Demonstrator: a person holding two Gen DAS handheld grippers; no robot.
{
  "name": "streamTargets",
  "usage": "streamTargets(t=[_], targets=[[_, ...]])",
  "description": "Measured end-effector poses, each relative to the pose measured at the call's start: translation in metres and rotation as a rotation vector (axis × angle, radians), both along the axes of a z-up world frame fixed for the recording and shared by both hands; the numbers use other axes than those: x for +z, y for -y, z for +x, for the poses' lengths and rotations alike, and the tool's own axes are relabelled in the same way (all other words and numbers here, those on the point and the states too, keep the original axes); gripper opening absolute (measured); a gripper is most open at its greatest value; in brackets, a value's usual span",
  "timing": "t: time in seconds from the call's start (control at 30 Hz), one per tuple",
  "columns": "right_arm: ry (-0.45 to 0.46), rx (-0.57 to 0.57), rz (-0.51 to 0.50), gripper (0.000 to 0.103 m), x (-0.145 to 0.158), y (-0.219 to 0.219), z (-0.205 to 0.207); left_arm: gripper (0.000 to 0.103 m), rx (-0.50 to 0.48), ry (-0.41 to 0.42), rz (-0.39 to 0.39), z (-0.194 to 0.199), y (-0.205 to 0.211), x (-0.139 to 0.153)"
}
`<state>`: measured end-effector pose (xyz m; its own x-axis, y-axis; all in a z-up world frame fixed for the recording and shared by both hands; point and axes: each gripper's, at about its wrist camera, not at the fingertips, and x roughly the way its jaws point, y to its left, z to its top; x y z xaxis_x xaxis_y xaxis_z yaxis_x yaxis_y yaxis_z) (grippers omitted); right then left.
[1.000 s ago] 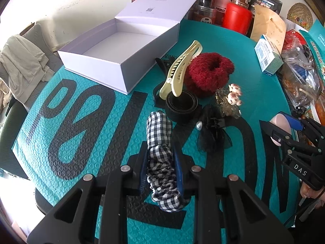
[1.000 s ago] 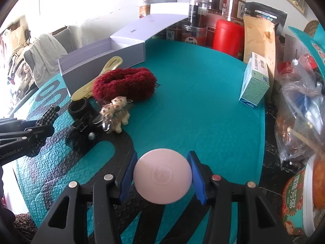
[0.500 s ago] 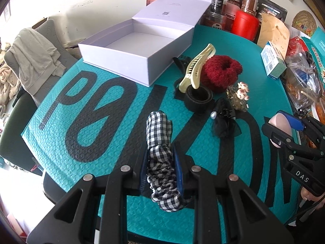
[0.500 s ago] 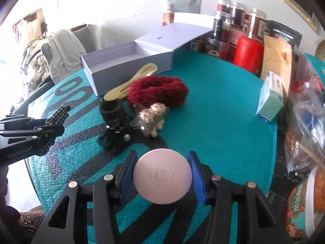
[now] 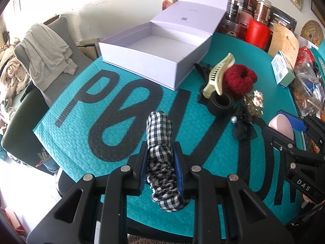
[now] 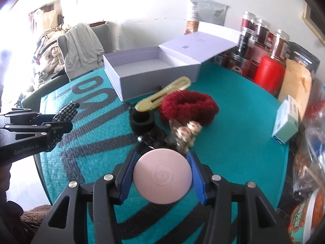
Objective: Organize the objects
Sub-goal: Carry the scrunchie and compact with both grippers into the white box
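Left wrist view: left gripper (image 5: 160,166) is clamped on a black-and-white checked scrunchie (image 5: 160,142), blue pads pressing both sides, cloth bunched above and below the jaws, held clear of the mat. Right wrist view: right gripper (image 6: 162,173) is closed on a round pink compact (image 6: 162,175), a faint circular emblem embossed on its lid, unreadable.

Teal bubble mailer (image 5: 71,138) covers the table; large black letters run across it, whole word not legible from either view. "DAS" shows in white on the right gripper's body in the left view; "GenRobot.AI" is printed on the left gripper's body in the right view.

Open white box (image 5: 154,48) sits at the far side of the mailer, its inside bare, lid folded back with a small code mark and fine print too small to read.

Loose pile just beside the box's near right corner:
- cream claw clip (image 5: 218,75), leaning on a black ring band (image 5: 221,103)
- dark red fuzzy scrunchie (image 5: 239,81), touching the clip
- small clip with cream flowers (image 5: 256,101)
- black mesh bow with a pearl (image 5: 242,126)

Behind: red canister (image 5: 257,33), lidded jars (image 5: 235,6), kraft bag (image 5: 284,42), small teal-and-white carton (image 5: 283,71). Labels too small to read.
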<state>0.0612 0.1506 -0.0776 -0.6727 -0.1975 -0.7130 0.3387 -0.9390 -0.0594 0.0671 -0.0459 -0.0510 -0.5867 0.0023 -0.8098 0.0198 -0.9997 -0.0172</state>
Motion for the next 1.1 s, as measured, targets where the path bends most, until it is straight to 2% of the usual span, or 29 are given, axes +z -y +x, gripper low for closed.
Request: streamTargets(t=[0.47,0.6,1.1], targets=[[-0.030,0.112,0.004,0.051,0.024,0.032,-0.034,0.022,0.014,-0.029,0.000,-0.033,0.027,0.021],[-0.034,0.140,-0.012,0.051,0.032,0.037,-0.045,0.022,0.000,-0.020,0.041,-0.046,0.033,0.027],[-0.048,0.208,-0.010,0.051,0.047,0.048,-0.091,0.022,-0.024,-0.035,0.009,-0.099,0.038,0.040]])
